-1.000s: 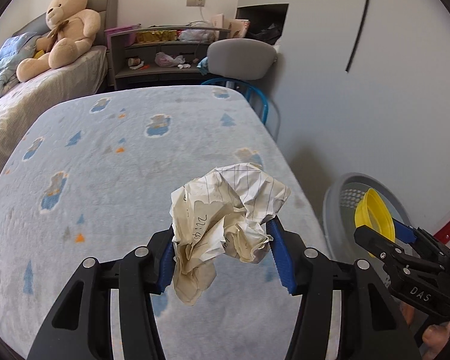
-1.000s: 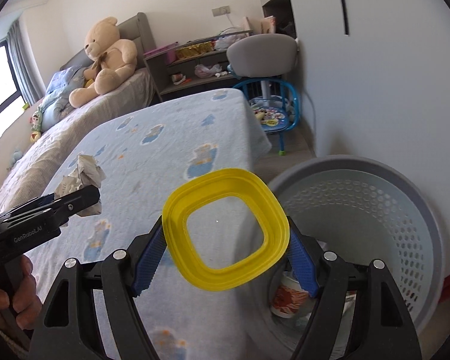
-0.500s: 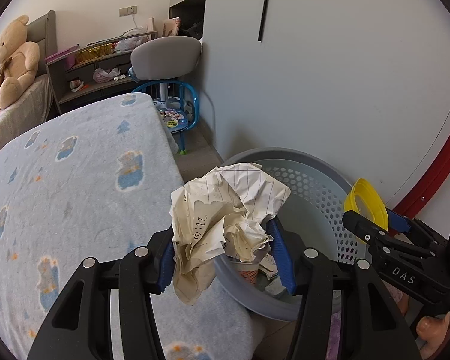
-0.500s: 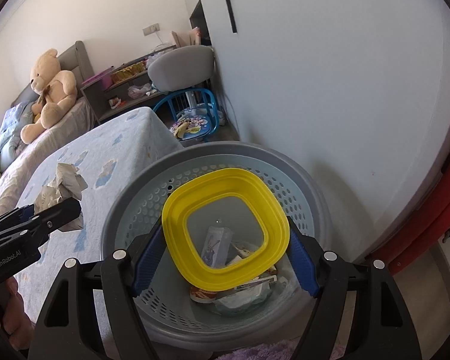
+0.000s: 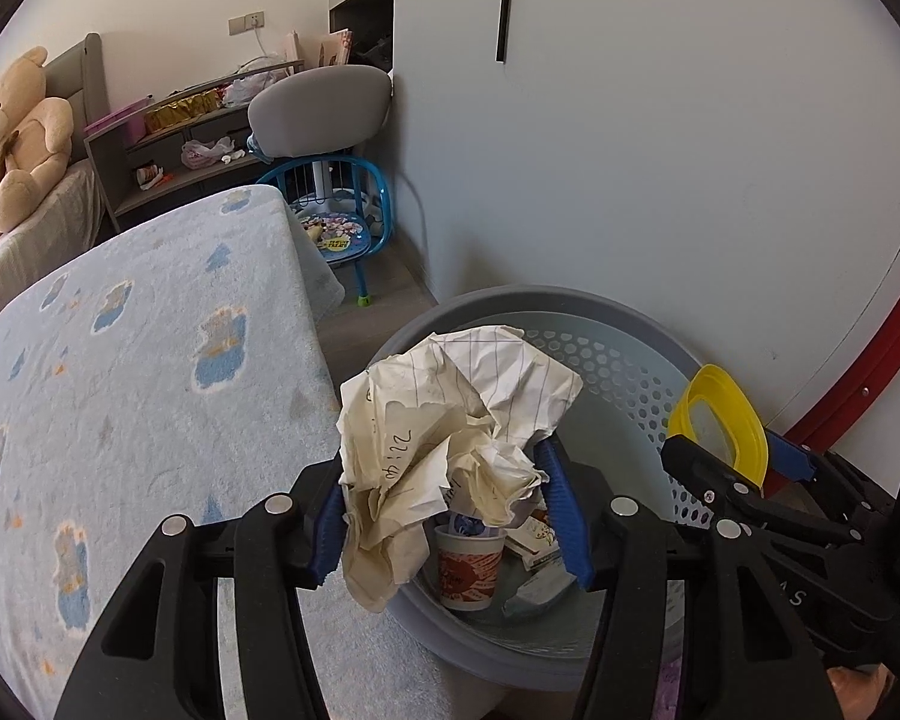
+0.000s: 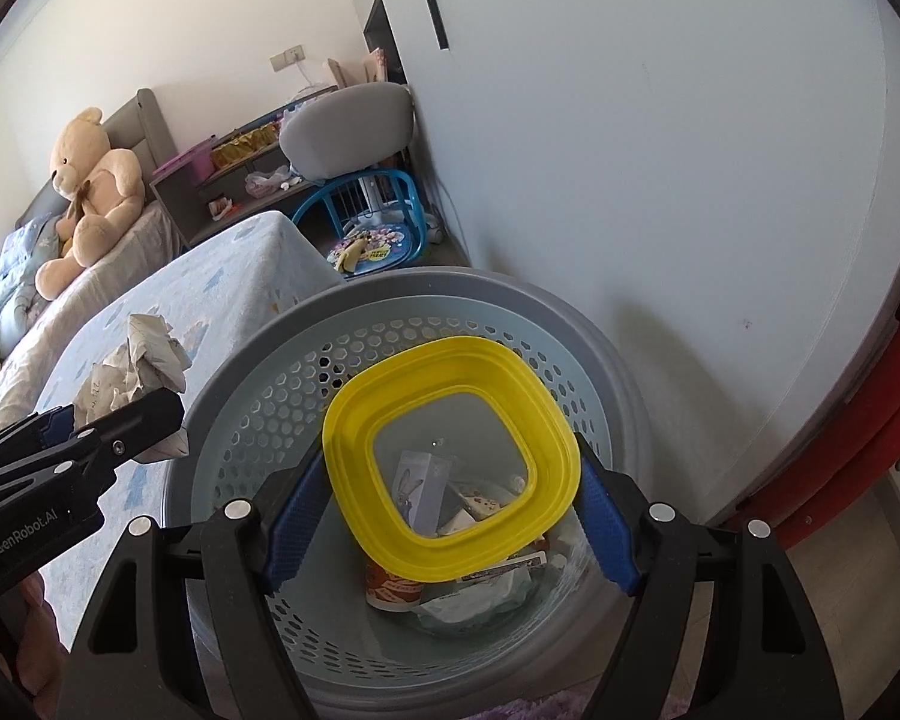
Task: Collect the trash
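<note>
**Both loads held at the basket, the lid more squarely over it**

While the crumpled paper (image 5: 450, 438) is clamped between the blue pads of the left gripper (image 5: 444, 510), it is seen at the near-left rim of the grey basket (image 5: 600, 324), partly over the blue blanket (image 5: 138, 348). The yellow lid (image 6: 453, 456) is pinched across its width in the right gripper (image 6: 450, 516), lying nearly flat above the basket's opening (image 6: 390, 300), with a cup (image 6: 390, 588) and wrappers visible below through its middle. The right hand is judged better placed for release; the left load would need carrying rightward, further over the rim, lest the paper be dropped on the blanket's edge
</note>
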